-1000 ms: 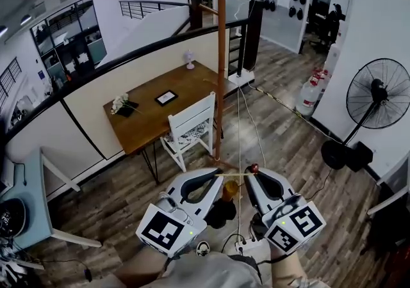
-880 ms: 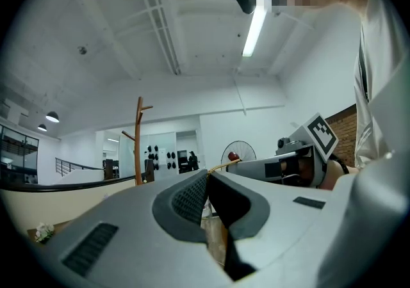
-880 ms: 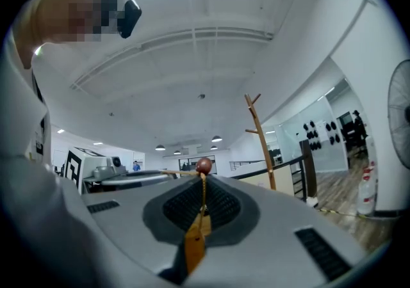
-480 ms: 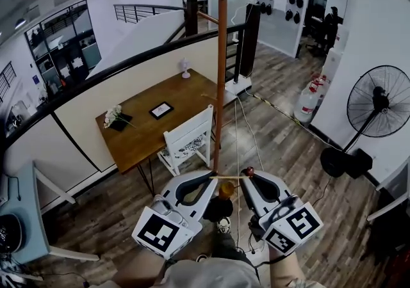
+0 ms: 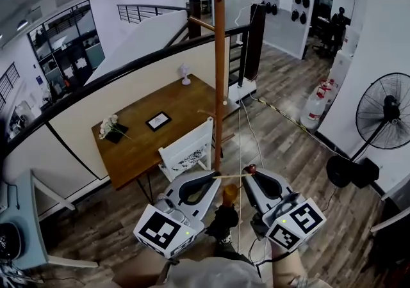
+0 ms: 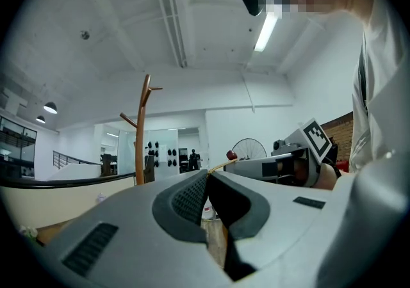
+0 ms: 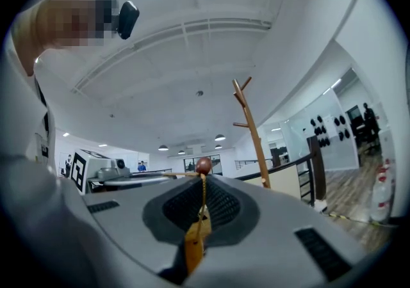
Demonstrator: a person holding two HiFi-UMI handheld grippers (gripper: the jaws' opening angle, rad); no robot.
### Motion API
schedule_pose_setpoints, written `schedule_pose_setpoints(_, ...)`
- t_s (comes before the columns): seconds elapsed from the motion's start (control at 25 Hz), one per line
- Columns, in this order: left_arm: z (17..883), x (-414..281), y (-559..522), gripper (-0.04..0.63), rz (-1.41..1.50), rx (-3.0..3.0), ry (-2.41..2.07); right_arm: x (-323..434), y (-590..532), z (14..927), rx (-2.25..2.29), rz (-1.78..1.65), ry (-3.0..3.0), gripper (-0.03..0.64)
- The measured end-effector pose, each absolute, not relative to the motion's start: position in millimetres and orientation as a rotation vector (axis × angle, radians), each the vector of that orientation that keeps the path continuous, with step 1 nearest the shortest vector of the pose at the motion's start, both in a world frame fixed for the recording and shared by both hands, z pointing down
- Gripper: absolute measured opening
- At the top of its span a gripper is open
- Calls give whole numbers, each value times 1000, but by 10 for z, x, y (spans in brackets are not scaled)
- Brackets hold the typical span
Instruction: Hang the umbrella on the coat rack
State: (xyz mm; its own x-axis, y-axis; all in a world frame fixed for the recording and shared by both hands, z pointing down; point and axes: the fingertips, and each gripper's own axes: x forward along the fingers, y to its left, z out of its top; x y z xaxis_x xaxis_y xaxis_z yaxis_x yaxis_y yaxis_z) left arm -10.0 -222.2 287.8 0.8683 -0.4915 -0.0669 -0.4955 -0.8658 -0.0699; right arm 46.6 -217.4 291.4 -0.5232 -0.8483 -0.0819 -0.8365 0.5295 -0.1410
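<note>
Jaws of left gripper (image 5: 213, 178) and right gripper (image 5: 250, 174) both pinch tight on the thin yellow loop cord (image 5: 232, 176) of the orange-handled umbrella (image 5: 229, 194), near the tall wooden coat rack (image 5: 219, 75).

The coat rack (image 5: 220, 75) runs past the top edge, its foot hidden.

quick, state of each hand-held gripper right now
left hand-held gripper: closed, pinching one end of the umbrella by its thin rod.
right hand-held gripper: closed on the other end of the same rod.
</note>
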Motion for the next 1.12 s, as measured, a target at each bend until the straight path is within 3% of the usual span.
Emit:
schedule_pose_setpoints(0.52,2915,485,-3494,5,36,-2910,947,1037,-3451,2912,-1287,-109,2747,3)
schedule_pose_setpoints(1.12,3010,535,-4137,5,23,-2910,1073,1104,-4154,3036,-1184,-172,2742,3)
